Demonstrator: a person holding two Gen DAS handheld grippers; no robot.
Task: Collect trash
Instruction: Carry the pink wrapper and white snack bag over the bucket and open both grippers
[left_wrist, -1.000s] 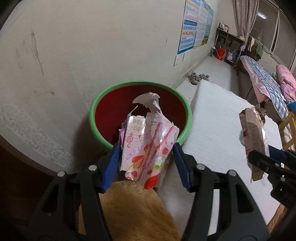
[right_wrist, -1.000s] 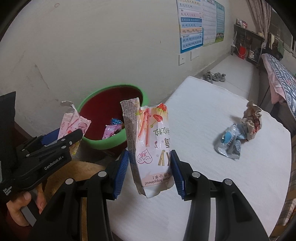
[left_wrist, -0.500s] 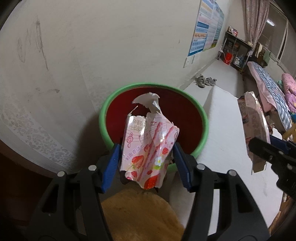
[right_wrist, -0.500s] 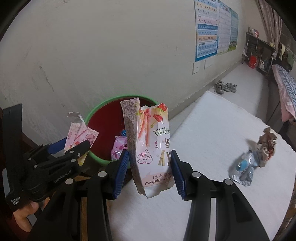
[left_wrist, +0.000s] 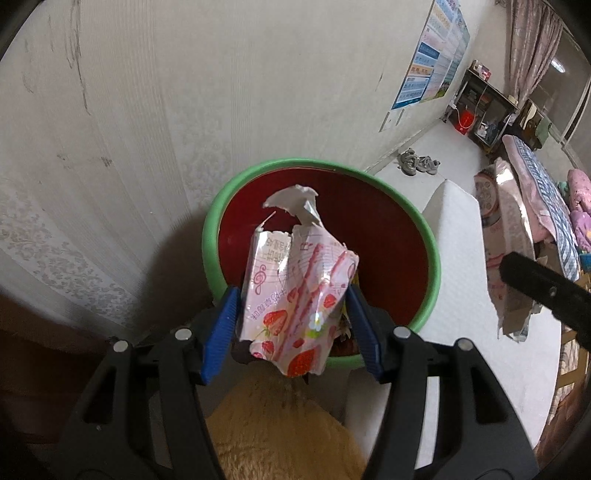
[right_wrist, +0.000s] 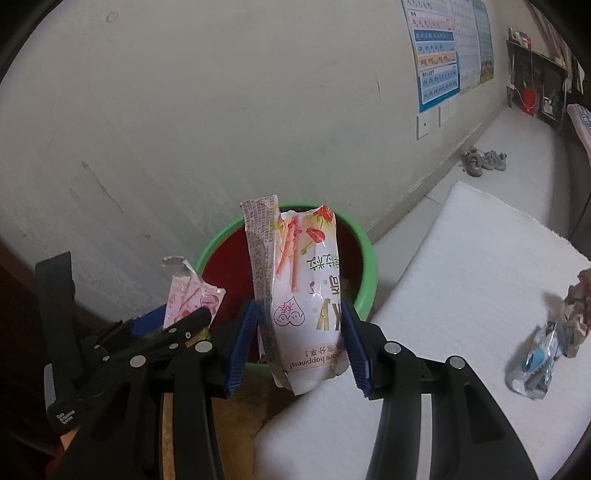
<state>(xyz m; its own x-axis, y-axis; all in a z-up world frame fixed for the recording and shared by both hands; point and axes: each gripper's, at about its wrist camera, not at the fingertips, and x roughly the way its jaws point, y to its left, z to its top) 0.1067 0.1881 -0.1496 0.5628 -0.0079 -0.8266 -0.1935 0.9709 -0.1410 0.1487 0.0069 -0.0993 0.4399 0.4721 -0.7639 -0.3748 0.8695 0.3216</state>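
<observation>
Here the left tongs (left_wrist: 291, 317) are clamping a pink strawberry-print wrapper (left_wrist: 295, 284) between their blue pads, jaws partly spread around its width, in the lower centre of the left wrist view. The wrapper is standing upright, its torn top reaching over the red inside of the green-rimmed bin (left_wrist: 432, 258) just behind it. In the right wrist view, the right tongs (right_wrist: 299, 332) are squeezing a taller pink-and-white snack packet (right_wrist: 299, 295) at the lower centre, and that packet is also showing in front of the bin (right_wrist: 365, 258). The left tongs (right_wrist: 173, 325) are appearing at the lower left there. To the right, the white tabletop (right_wrist: 461, 277) is carrying a silver-blue wrapper (right_wrist: 535, 362) touching a brown crumpled wrapper (right_wrist: 578, 302) near the right edge.
</observation>
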